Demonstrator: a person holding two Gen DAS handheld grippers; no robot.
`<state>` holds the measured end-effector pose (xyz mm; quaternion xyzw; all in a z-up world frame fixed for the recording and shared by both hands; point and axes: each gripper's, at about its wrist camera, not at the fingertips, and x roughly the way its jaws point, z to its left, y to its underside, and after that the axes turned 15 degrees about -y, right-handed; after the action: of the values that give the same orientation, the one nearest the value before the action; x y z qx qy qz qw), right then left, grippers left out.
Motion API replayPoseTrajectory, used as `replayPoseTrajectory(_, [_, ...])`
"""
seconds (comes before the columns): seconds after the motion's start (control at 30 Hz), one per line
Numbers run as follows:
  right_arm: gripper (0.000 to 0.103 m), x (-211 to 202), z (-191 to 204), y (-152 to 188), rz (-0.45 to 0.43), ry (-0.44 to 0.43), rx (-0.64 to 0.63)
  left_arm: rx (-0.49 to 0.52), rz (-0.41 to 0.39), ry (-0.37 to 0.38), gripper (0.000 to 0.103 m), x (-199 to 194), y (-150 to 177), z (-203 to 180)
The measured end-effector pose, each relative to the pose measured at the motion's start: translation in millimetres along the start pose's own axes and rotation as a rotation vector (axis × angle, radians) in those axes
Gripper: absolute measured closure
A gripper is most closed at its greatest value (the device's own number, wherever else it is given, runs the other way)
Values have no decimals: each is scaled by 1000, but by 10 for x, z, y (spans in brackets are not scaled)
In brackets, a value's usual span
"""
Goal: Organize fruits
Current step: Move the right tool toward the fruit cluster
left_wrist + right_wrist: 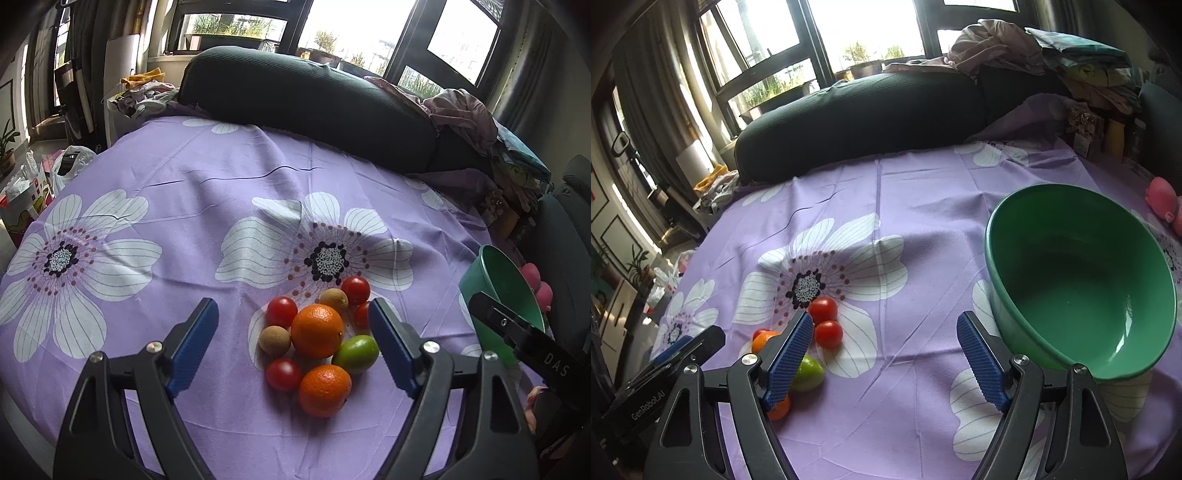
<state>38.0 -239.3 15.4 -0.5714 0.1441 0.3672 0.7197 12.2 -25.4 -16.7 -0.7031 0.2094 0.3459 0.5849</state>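
Observation:
A pile of fruit lies on the purple flowered cloth: two oranges (317,330) (324,389), a green fruit (355,353), several red tomatoes (281,311) and two brown longans (274,340). My left gripper (293,345) is open and empty, with the pile just ahead between its fingers. My right gripper (885,360) is open and empty over bare cloth, between the fruit (827,333) on its left and an empty green bowl (1027,258) on its right. The bowl (476,280) also shows at the right edge of the left wrist view.
A dark green bolster (306,99) lies along the far side of the table. Piled clothes (1082,62) and small jars (1115,138) sit at the back right. A pink toy (1163,201) lies right of the bowl. Bags (70,162) stand on the floor to the left.

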Motion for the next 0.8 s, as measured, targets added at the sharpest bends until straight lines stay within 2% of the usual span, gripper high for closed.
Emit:
replayPoseTrajectory(0.57, [21,-67,9,-33,15,53,-36,36,-22,-57,21,-8,36,-58])
replayPoseTrajectory(0.8, [21,-43,79,-12,24,73,-63,37,-23,-40,25,-19,32,-44])
